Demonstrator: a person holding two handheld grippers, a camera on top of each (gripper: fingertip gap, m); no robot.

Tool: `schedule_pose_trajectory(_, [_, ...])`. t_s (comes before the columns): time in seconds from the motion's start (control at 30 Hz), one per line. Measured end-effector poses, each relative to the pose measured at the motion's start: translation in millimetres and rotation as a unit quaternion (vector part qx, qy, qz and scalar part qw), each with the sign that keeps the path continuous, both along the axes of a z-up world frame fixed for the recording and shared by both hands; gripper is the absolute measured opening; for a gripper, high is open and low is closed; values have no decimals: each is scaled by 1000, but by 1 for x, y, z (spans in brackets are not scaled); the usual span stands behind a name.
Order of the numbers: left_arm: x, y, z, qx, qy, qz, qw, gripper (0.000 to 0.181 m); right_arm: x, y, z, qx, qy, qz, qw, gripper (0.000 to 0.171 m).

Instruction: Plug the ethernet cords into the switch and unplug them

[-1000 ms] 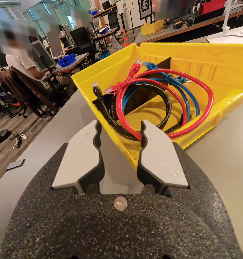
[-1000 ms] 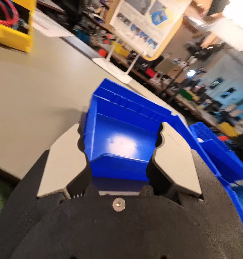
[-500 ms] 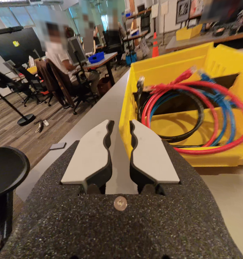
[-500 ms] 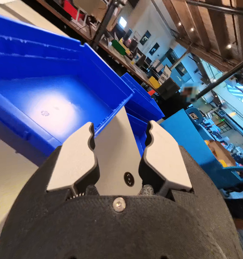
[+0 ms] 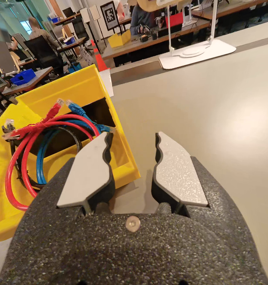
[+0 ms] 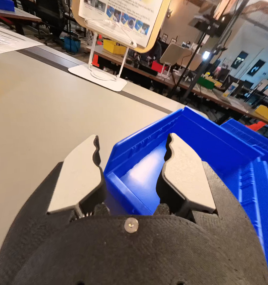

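Observation:
In the left wrist view a yellow bin stands at the left on the grey table. It holds coiled ethernet cords: a red one, a blue one and a black one. My left gripper is open and empty, just right of the bin's right wall. In the right wrist view my right gripper is open and empty over the near left corner of an empty blue bin. No switch shows in either view.
A white sign stand sits at the table's far side; it also shows in the right wrist view. A second blue bin lies behind the first. A printed sheet lies far left. Workbenches, chairs and people are beyond the table.
My left gripper swung right, from the bin's left side to its right side, and opened wide. My right gripper swung back left toward the table and opened wider.

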State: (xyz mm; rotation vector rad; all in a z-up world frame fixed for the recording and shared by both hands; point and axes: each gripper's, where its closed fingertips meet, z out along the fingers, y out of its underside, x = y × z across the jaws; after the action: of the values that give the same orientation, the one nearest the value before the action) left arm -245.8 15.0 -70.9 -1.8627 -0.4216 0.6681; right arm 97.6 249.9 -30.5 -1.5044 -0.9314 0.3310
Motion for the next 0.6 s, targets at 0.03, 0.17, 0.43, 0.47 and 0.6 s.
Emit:
schedule_pose_trajectory(0.03, [-2, 1, -1, -1, 1, 0, 1000, 52, -5, 5, -7, -11, -2, -3, 1000, 83])
schedule_pose_trajectory(0.17, [-10, 2, -6, -25, 5, 2, 1000, 42, -9, 20, -39, -7, -46, -40, 998, 69])
schedule_pose_trajectory(0.43, [-17, -9, -11, -36, 17, 19, 999, 24, 16, 23, -39, 17, -38, -66, 997, 48])
schedule_pose_trajectory(0.47, [-17, -10, -11, -34, 17, 20, 999, 24, 21, 25, -39, 21, -37, -74, 996, 46])
schedule_pose_trajectory(0.6, [-19, -12, -11, -34, 19, 24, 999, 24, 47, 37, -33, 32, -17, -108, 993, 37])
